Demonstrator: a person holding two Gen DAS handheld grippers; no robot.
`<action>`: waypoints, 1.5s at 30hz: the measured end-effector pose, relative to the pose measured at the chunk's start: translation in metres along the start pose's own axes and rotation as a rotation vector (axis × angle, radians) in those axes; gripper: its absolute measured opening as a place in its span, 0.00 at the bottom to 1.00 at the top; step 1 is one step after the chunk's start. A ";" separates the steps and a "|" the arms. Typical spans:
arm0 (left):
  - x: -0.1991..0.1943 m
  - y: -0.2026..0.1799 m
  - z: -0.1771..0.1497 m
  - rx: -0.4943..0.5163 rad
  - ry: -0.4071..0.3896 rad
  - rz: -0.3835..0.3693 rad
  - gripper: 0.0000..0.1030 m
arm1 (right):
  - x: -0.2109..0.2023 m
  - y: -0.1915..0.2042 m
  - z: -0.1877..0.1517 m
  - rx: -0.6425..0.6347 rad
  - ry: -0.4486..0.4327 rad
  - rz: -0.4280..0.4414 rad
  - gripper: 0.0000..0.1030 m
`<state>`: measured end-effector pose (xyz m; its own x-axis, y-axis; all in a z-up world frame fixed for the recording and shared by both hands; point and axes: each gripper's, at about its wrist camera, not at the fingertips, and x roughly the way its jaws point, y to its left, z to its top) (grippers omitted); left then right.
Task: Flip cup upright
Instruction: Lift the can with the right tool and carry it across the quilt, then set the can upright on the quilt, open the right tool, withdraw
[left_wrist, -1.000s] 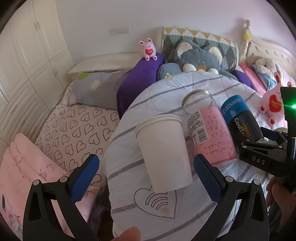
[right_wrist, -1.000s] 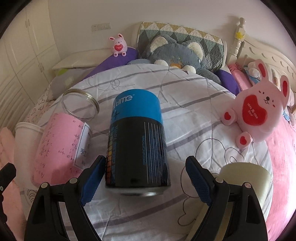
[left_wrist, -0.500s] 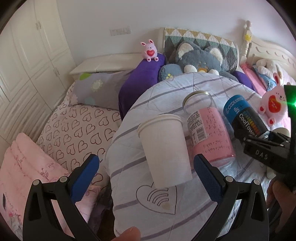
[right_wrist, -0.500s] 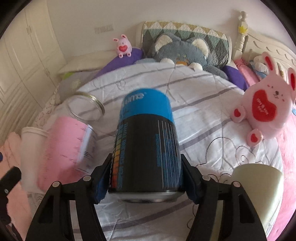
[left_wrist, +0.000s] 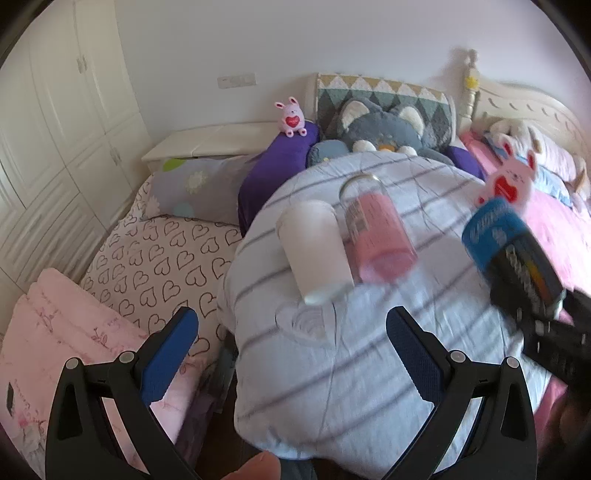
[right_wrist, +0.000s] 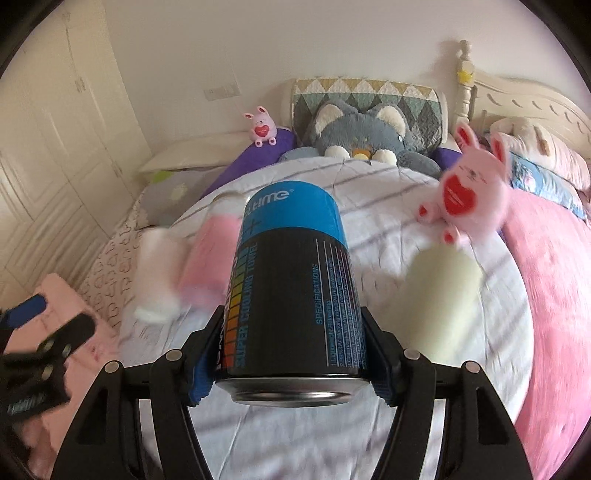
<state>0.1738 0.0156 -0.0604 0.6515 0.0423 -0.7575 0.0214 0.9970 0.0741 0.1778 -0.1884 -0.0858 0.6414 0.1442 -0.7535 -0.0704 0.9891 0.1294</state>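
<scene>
My right gripper (right_wrist: 291, 354) is shut on a black and blue canister (right_wrist: 291, 280), which is lifted off the striped quilt (right_wrist: 369, 424) and tilted. In the left wrist view the same canister (left_wrist: 513, 251) hangs at the right, held by that gripper. A white paper cup (left_wrist: 314, 251) lies on its side on the quilt (left_wrist: 351, 369), with a clear jar with pink contents (left_wrist: 376, 236) lying beside it. My left gripper (left_wrist: 291, 339) is open and empty, short of the white cup. A pale green cup (right_wrist: 439, 295) lies to the right of the canister.
A pink rabbit plush (right_wrist: 469, 188) sits on the quilt's right side. A grey cat plush (right_wrist: 365, 133), purple pillows (left_wrist: 273, 173) and a small pink rabbit (left_wrist: 291, 120) line the back. White wardrobes (left_wrist: 55, 110) stand at the left. A fingertip (left_wrist: 258, 467) shows at the bottom.
The right gripper closed on the black and blue canister and lifted it off the quilt to the right. The left gripper pulled back from the white cup and stayed open.
</scene>
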 end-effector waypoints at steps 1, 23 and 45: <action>-0.005 -0.001 -0.007 0.005 0.002 -0.001 1.00 | -0.005 0.000 -0.010 0.006 0.006 0.004 0.66; -0.049 -0.002 -0.084 0.013 0.052 0.012 1.00 | 0.000 0.010 -0.105 0.068 0.073 -0.013 0.66; -0.088 -0.034 -0.091 0.052 0.018 -0.022 1.00 | -0.126 -0.011 -0.124 0.084 -0.159 -0.054 0.81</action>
<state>0.0467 -0.0159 -0.0558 0.6369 0.0218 -0.7706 0.0755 0.9930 0.0905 0.0032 -0.2137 -0.0725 0.7558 0.0777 -0.6502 0.0270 0.9884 0.1495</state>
